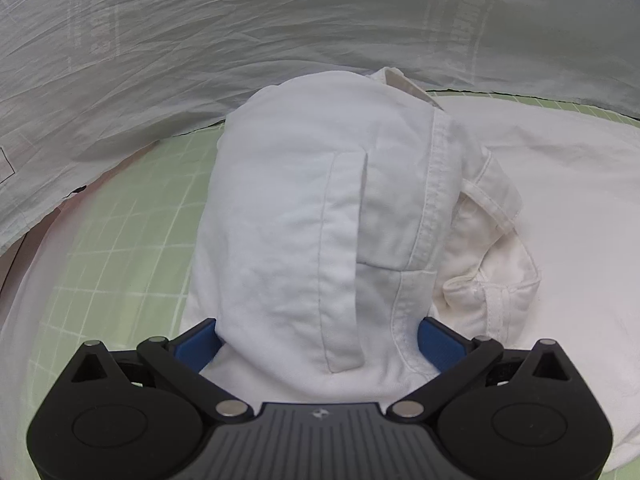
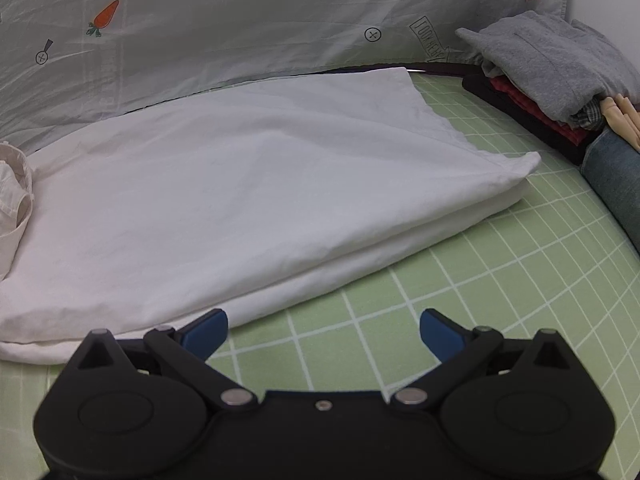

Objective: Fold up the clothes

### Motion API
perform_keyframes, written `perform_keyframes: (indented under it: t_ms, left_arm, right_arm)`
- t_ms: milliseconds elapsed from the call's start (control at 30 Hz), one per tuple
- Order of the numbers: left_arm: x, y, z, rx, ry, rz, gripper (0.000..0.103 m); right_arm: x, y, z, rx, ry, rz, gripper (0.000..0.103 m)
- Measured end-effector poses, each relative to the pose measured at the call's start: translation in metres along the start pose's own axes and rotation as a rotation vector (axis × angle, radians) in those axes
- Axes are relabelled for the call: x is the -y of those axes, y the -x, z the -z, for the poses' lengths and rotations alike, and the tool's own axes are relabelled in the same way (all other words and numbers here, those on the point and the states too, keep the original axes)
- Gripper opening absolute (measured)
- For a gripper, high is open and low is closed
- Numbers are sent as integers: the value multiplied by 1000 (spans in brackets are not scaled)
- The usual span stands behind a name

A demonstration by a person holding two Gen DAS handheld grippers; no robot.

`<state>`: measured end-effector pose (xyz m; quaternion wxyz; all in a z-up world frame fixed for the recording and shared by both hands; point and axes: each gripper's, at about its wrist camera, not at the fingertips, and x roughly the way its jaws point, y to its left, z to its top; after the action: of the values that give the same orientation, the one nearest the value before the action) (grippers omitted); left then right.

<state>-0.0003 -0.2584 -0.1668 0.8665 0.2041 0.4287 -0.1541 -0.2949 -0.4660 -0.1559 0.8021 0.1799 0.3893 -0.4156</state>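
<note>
1. Left tongs (image 1: 320, 334) nearest the lens: blue pads (image 1: 200, 340) spread fully apart, a raised fold of the white shirt (image 1: 312, 208) standing between them. Pads appear to flank the cloth, not to pinch it; judged a release of the fold just laid over, though contact at the pad faces cannot be ruled out.
2. Right tongs (image 2: 323, 334) likewise apart and empty, poised over bare mat just beside the shirt's (image 2: 248, 184) near folded edge. Judged clear of the garment so the left side can finish its fold.
3. Task garment: the white shirt, lying flat and already doubled into layers on the green grid mat (image 2: 500, 264). Cuff placket uppermost on the raised fold, so judged a sleeve turned inward over the body. Cream collar (image 1: 492, 256) bunched just right of that fold.
4. Judged partway through: body squared, sleeve bundle not yet flattened.
5. Surface: tabletop covered by the mat, its white lines a likely guide for squaring edges.
6. Behind the shirt: pale printed sheet (image 2: 240, 28) with carrots and button marks, hung as a backdrop.
7. Right of the shirt, well apart: stack of folded clothes (image 2: 552, 68), grey on top, red and dark beneath; denim (image 2: 612, 176) beside it.
</note>
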Motion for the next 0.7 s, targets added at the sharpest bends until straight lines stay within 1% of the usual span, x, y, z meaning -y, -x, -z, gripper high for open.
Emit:
perform_keyframes:
  t_ms: [100,167,233,300,367,433,500,567,633,700]
  left_arm:
    - [15,10,6,8,13,-52,102]
    - [16,17,7,-1,60,-52,100]
    - [10,25,5,-6,123,-26,100]
    - [1,34,1,1,179,24,101]
    - [-6,42,-2,19,208,76,101]
    - [-11,53,-6,57,220,100,101]
    - [-15,63,-10,111,209,90,101]
    - [-19,67,-16,137,199,78,101]
    - [-22,63,-26,129,204,47,101]
    - [-23,57,-34,105,213,22,101]
  right_arm:
    - [21,-3,-2,1,8,4,103]
    - [38,-7,-6,4,-26,6,103]
    - [56,-13,-11,6,-74,7,103]
    - [70,-21,-16,7,-130,4,103]
    - [80,-34,-21,2,-169,27,103]
    - [91,-48,-28,-5,-202,45,103]
    - [104,-62,-34,0,-256,47,103]
    - [116,-75,-40,11,-309,45,103]
    - [122,-84,-47,30,-316,63,103]
    - [130,-91,-54,46,-331,48,103]
